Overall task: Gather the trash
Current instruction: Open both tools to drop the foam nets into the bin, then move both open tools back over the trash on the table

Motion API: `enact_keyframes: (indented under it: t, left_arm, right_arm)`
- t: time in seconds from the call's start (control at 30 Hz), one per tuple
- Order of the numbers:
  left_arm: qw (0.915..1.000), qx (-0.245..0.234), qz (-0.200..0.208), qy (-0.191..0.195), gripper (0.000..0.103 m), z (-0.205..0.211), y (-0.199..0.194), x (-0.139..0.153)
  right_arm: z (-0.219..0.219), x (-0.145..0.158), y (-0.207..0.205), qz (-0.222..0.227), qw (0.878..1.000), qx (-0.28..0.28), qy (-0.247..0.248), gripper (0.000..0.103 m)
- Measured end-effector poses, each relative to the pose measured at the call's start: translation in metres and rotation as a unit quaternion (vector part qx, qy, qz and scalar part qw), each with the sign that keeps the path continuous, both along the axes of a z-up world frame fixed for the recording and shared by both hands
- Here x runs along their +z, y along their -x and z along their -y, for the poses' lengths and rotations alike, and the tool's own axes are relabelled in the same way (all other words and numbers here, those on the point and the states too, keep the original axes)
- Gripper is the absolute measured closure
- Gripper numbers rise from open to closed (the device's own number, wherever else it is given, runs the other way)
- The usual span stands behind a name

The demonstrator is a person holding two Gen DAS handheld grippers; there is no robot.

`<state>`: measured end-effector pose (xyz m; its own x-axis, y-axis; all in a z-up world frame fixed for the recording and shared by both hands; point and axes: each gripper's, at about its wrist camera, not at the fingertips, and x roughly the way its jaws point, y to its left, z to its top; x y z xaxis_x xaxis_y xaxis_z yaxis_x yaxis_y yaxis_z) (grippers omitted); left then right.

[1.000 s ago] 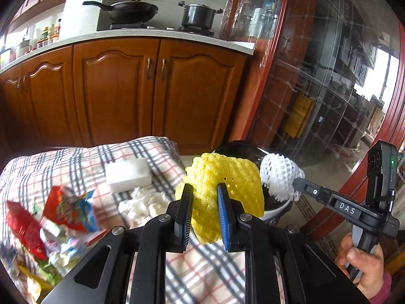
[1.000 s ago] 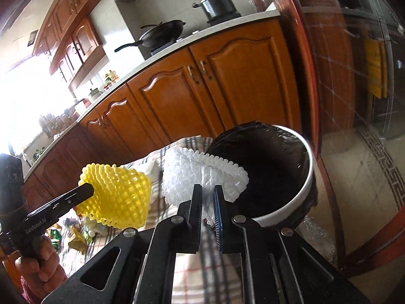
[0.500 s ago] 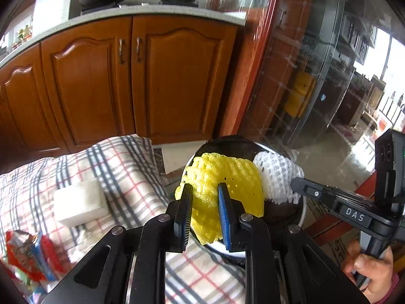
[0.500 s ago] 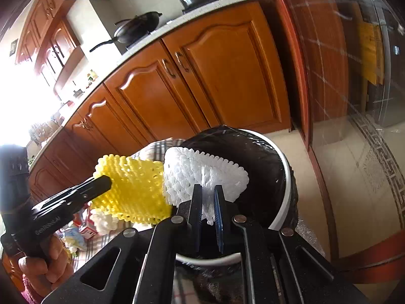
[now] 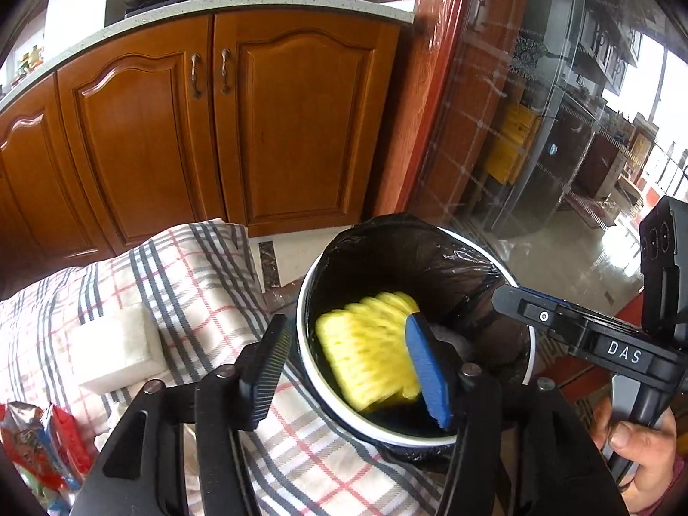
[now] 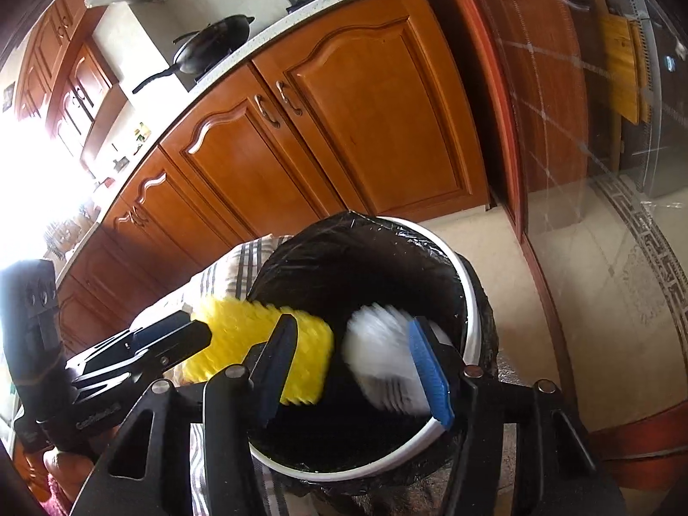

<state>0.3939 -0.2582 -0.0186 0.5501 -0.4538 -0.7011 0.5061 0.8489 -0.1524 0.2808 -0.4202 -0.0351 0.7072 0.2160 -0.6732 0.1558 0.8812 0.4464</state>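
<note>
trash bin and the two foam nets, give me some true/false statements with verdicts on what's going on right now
1. Both claws are open. True: the left claw and right claw have their jaws spread wide.
2. The yellow foam net is over the trash bin. True.
3. The white foam net is lying on the checked cloth. False: it is over the bin's black liner.
4. The bin has no liner. False: a black bag lines it.
5. A white block sits on the cloth. True.
</note>
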Motion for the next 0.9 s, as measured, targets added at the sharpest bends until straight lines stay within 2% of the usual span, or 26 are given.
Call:
enact_keyframes:
  t: [0.23,0.37,0.43,0.9]
  left_arm:
    - [0.9993,0.03,0.004,0.024,0.042,-0.04,0.028,0.005]
    - [0.998,0.055,0.005,0.032,0.041,-0.067,0.049,0.004]
    - [0.9971,0.068,0.007,0.032,0.041,-0.082,0.059,0.003]
    - [0.9886,0.14,0.023,0.05,0.041,-0.178,0.148,0.01]
  right_arm:
    - [-0.003,0.006,0.012,0.017,1.0,-0.007,-0.011,0.047]
    - [-0.01,0.012,0.02,0.033,0.999,-0.005,-0.015,0.037]
    - [-0.016,0.015,0.024,0.039,0.999,-0.001,-0.015,0.036]
    - [-0.088,0.017,0.043,0.053,0.997,0.05,-0.041,0.033]
